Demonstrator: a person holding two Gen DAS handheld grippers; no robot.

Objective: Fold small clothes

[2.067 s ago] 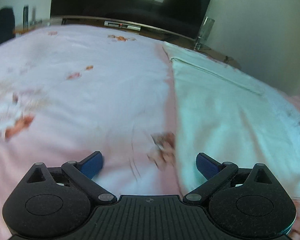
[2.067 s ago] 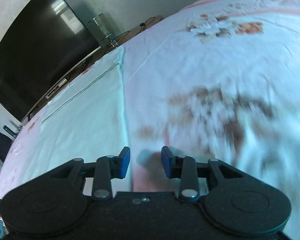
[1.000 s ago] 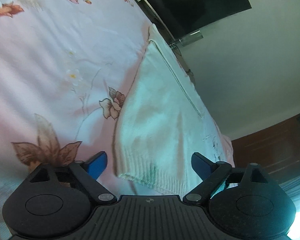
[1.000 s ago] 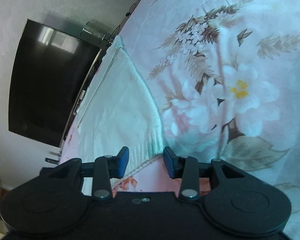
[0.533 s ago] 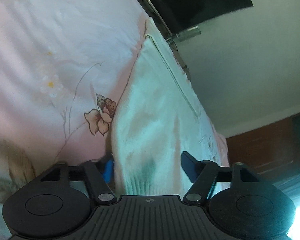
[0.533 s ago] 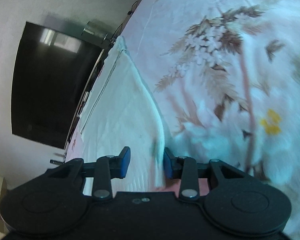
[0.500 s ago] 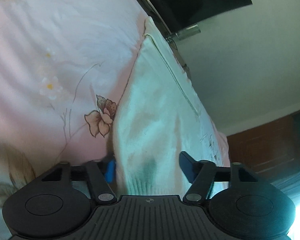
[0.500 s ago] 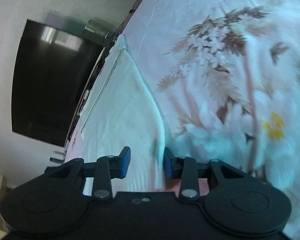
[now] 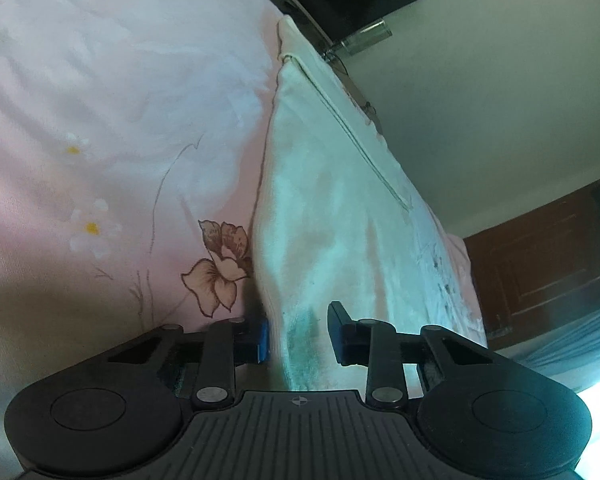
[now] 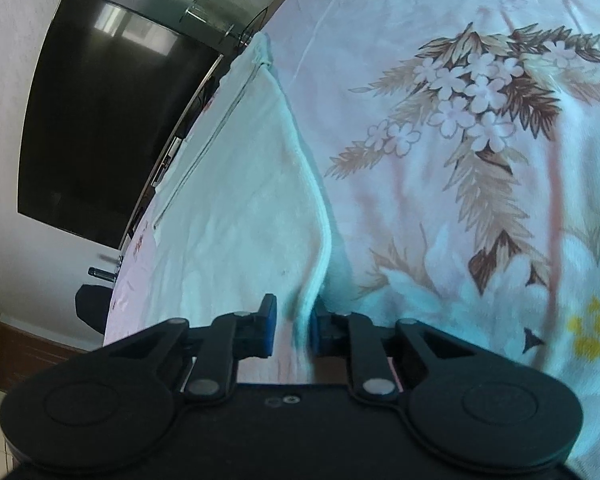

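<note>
While the white garment lies flat on the floral bedsheet, each tool addresses one near corner of its hem, which places the two grasp points at opposite ends of the same edge. The left tool straddles the ribbed hem with one blue pad at the cloth's outer edge and the other pad resting over the fabric; a visible gap remains between the pads, so this tool reads as partly closed around the cloth, not yet clamped. The right tool has its pads much closer together, with the rolled side edge of the garment rising between them; it appears to pinch that edge, though full clamping cannot be confirmed. Ahead of both tools the garment extends away toward its far hem, which lies near the television at the foot of the bed. Holding both near corners at once is judged to serve a single fold: lifting the near edge evenly and carrying it forward keeps the cloth square and avoids a skewed crease. Uneven grip between the tools could let one corner slip.
</note>
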